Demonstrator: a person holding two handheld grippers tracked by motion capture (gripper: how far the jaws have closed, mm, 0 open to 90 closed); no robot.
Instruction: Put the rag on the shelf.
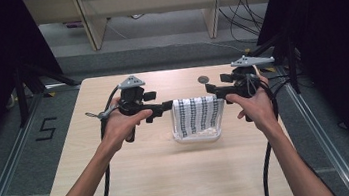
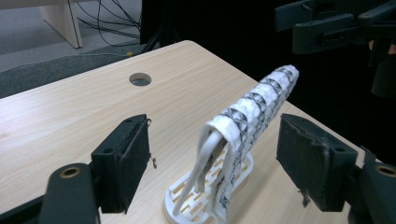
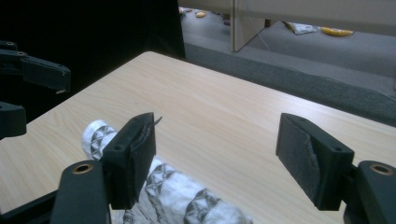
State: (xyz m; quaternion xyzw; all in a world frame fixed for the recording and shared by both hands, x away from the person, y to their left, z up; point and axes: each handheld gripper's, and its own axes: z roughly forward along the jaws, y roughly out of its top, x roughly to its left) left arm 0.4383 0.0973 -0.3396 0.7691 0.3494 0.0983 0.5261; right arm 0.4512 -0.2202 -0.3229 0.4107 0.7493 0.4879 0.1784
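A white cloth with dark patterned stripes (image 1: 197, 115) hangs folded over a small white slotted rack (image 1: 197, 136) at the middle of the table. My left gripper (image 1: 167, 105) stands at the cloth's left end, jaws open; in the left gripper view the cloth (image 2: 261, 98) and rack (image 2: 187, 196) sit between the wide pads (image 2: 130, 154) without touching them. My right gripper (image 1: 212, 89) is at the cloth's upper right corner, open. In the right gripper view the cloth (image 3: 173, 191) lies low beside its left pad (image 3: 135, 149), and bare table shows between the jaws.
The light wooden table (image 1: 147, 182) has a round cable hole (image 1: 203, 79) behind the rack. Dark curtains flank both sides. Wooden furniture legs and loose cables stand on the grey floor beyond the far edge. Cables trail from both grippers off the near edge.
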